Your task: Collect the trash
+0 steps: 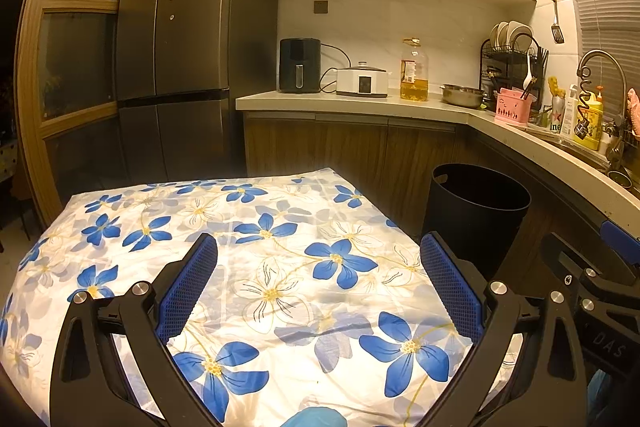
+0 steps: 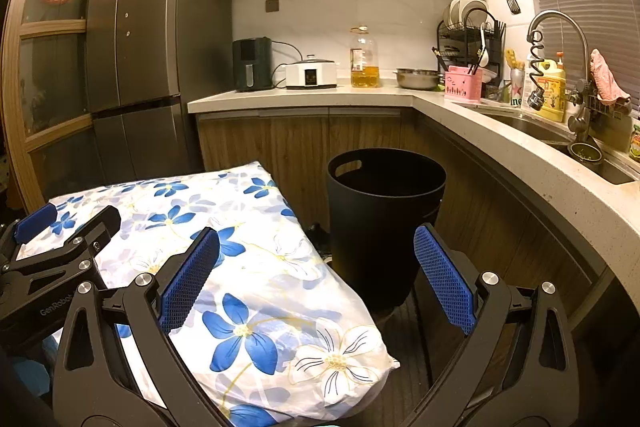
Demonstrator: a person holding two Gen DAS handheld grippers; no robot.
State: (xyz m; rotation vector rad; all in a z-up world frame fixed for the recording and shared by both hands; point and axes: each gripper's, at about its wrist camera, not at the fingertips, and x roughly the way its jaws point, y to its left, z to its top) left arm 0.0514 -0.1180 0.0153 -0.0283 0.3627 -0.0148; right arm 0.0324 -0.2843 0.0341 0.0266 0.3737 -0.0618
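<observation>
A black round trash bin (image 2: 384, 211) stands on the floor right of the table; it also shows in the left wrist view (image 1: 476, 215). Its inside is dark and I cannot see any contents. My left gripper (image 1: 318, 267) is open and empty, above the blue-flowered tablecloth (image 1: 280, 267). My right gripper (image 2: 316, 259) is open and empty, over the table's right edge, just short of the bin. The cloth (image 2: 256, 267) bears no trash that I can see. The right gripper's side shows at the left view's right edge, the left gripper's at the right view's left edge.
An L-shaped counter (image 2: 304, 97) runs behind and right, with an air fryer (image 2: 252, 65), cooker (image 2: 311, 73), oil bottle (image 2: 364, 57), dish rack (image 2: 470, 35) and sink (image 2: 532, 131). A dark fridge (image 2: 136, 51) stands at the left. A narrow floor gap lies between table and cabinets.
</observation>
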